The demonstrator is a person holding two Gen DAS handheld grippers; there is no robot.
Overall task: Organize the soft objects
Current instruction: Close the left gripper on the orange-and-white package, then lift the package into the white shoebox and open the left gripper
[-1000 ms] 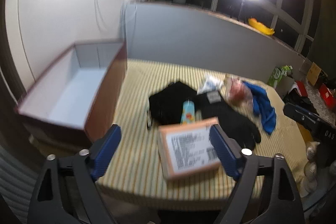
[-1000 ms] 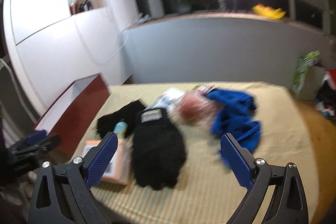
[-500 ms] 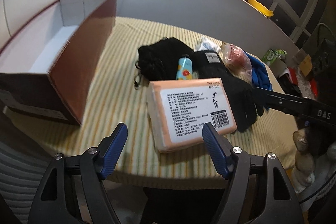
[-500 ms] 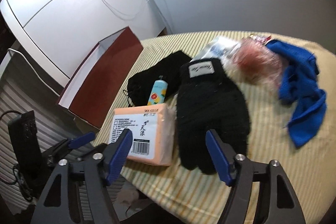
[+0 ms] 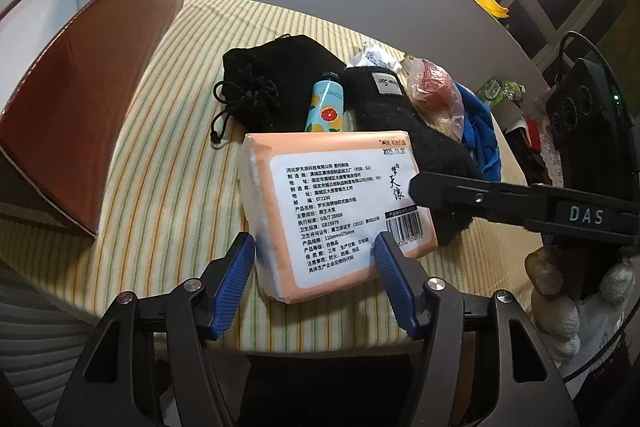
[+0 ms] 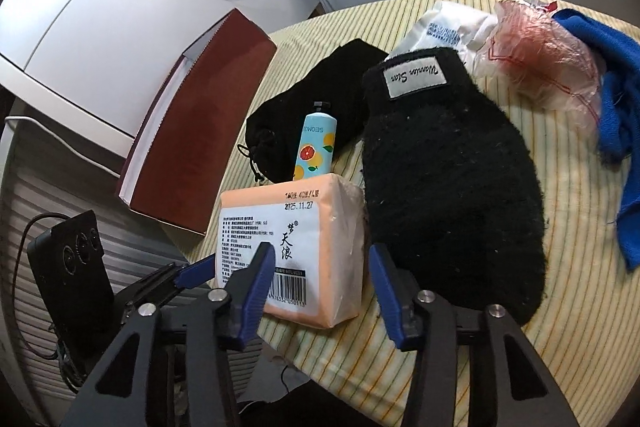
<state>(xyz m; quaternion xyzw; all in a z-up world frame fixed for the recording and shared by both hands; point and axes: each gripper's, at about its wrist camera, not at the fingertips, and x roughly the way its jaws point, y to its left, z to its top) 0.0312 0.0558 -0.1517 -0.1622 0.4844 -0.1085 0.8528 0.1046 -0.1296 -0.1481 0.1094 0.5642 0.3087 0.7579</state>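
Note:
An orange tissue pack (image 5: 336,211) (image 6: 296,247) lies at the near edge of the striped table. My left gripper (image 5: 316,267) is open, its blue pads on either side of the pack's near end. My right gripper (image 6: 322,275) is open at the pack's near right corner, beside a black glove (image 6: 448,171) (image 5: 404,127). Behind the pack lie a black drawstring pouch (image 5: 264,87) (image 6: 320,95), a blue hand-cream tube (image 5: 326,103) (image 6: 314,147), a pink item in clear plastic (image 6: 540,51) and a blue cloth (image 6: 612,99).
An open red-brown box (image 5: 84,95) (image 6: 200,131) with a white inside stands at the table's left. A white packet (image 6: 448,27) lies behind the glove. The right gripper's arm (image 5: 520,203) crosses the left wrist view at the right. The table edge (image 5: 280,339) is just below both grippers.
Both grippers moved down and forward toward the tissue pack, and their jaws narrowed around it. The objects on the table have not moved.

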